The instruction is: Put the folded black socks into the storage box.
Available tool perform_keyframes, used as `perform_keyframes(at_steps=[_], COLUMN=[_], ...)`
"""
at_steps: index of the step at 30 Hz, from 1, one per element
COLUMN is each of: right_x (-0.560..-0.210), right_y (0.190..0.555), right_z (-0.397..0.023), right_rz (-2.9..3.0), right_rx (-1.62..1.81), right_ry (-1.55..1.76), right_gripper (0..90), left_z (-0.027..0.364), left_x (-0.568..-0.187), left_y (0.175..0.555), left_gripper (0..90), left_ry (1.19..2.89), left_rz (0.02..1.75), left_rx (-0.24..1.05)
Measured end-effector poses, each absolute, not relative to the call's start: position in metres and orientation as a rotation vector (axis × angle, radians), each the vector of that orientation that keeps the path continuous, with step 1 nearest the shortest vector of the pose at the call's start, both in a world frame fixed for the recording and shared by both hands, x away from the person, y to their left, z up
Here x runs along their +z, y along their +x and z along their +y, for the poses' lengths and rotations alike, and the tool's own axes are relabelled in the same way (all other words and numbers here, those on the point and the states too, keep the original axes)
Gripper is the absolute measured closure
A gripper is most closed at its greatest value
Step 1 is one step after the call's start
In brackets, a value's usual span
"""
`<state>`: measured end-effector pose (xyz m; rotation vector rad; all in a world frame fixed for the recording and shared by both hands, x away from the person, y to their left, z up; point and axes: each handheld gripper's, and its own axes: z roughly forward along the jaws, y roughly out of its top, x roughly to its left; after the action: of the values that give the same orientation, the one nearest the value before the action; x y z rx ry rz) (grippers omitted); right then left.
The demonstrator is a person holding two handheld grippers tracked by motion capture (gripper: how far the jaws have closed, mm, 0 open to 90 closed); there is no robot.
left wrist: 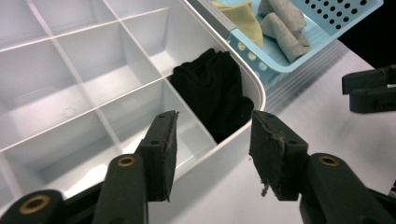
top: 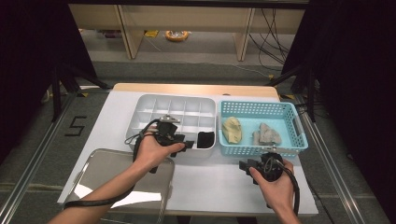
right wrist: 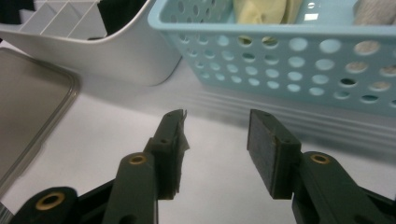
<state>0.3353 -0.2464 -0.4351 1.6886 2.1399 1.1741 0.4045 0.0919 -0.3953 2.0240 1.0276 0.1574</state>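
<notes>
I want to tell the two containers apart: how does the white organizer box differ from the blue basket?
The white organizer box has solid walls and many small compartments; the blue basket has perforated walls and one open space. The box holds a black cloth in its near right corner compartment; the basket holds a yellow cloth and a grey cloth. Both are rectangular, open-topped, and stand side by side on the table.

Black left gripper [left wrist: 212, 154]: brass-riveted jaws, trailing black cable.

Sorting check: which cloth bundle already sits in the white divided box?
The black bundle, in the box's near right compartment; the yellow and grey ones lie in the blue basket.
</notes>
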Motion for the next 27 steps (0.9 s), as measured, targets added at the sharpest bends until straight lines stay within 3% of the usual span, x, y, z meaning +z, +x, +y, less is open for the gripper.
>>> perform_keyframes(at_steps=[12,27], right_x=[-0.418,-0.405], right_y=[0.342,0.351], right_z=[-0.253,-0.267], right_rz=[2.109,2.025], right_rx=[1.186,1.225], right_ry=[1.698,1.712], right_gripper=[62.2,62.3], left_z=[0.160,0.195], left_x=[-0.397,-0.414], left_y=[0.377,0.356], left_gripper=[40.5,38.1], left_ry=[1.887,1.807], left_rz=[1.089,1.124], left_rx=[0.217,0.310])
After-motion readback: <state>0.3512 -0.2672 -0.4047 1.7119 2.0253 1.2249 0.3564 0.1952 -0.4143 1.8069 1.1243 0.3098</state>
